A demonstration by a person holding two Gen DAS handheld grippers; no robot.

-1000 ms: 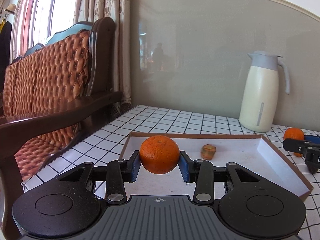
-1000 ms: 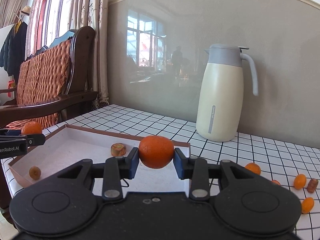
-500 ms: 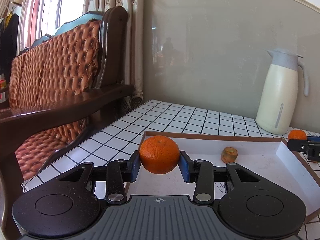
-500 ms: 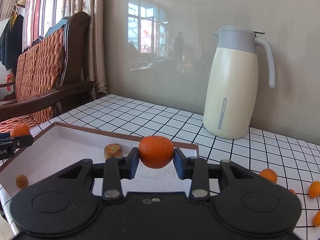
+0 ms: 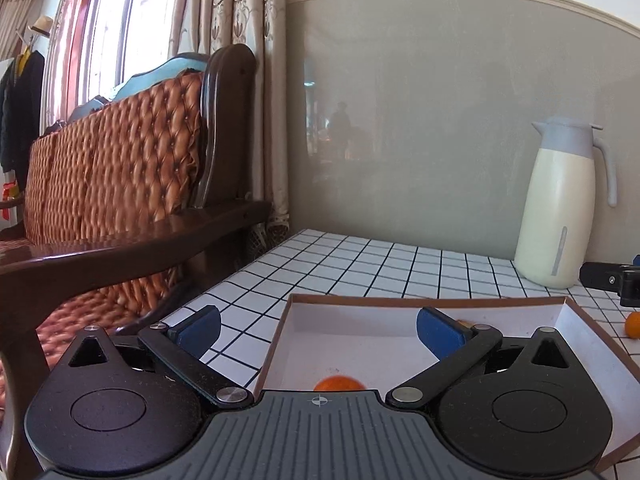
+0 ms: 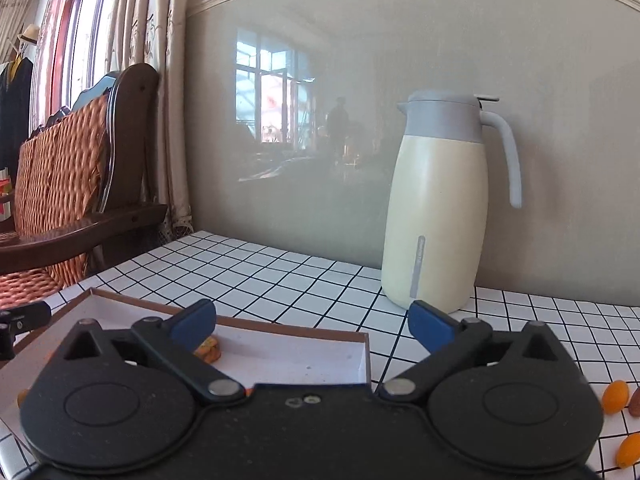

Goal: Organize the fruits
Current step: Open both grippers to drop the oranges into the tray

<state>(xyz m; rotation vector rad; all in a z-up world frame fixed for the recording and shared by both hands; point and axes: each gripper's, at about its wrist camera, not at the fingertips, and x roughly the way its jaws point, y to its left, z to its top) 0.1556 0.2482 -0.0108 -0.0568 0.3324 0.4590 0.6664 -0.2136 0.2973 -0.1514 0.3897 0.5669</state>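
Note:
A shallow white box with a brown rim (image 5: 424, 301) lies on the tiled table. My left gripper (image 5: 318, 326) is open above its near left corner. An orange (image 5: 338, 383) lies in the box just below it, partly hidden by the gripper body. My right gripper (image 6: 312, 322) is open over the box's right part (image 6: 362, 354). A small brownish fruit (image 6: 209, 350) lies in the box behind its left finger. The orange it held is not in sight in the right wrist view.
A cream thermos jug (image 6: 438, 208) stands at the back by the wall; it also shows in the left wrist view (image 5: 560, 204). Small orange fruits (image 6: 614, 398) lie on the tiles to the right, one also (image 5: 633, 324). A wooden sofa (image 5: 120, 184) stands left.
Both grippers have opened and let go of their oranges. The left one's orange now lies in the box. Both grippers have shifted a little.

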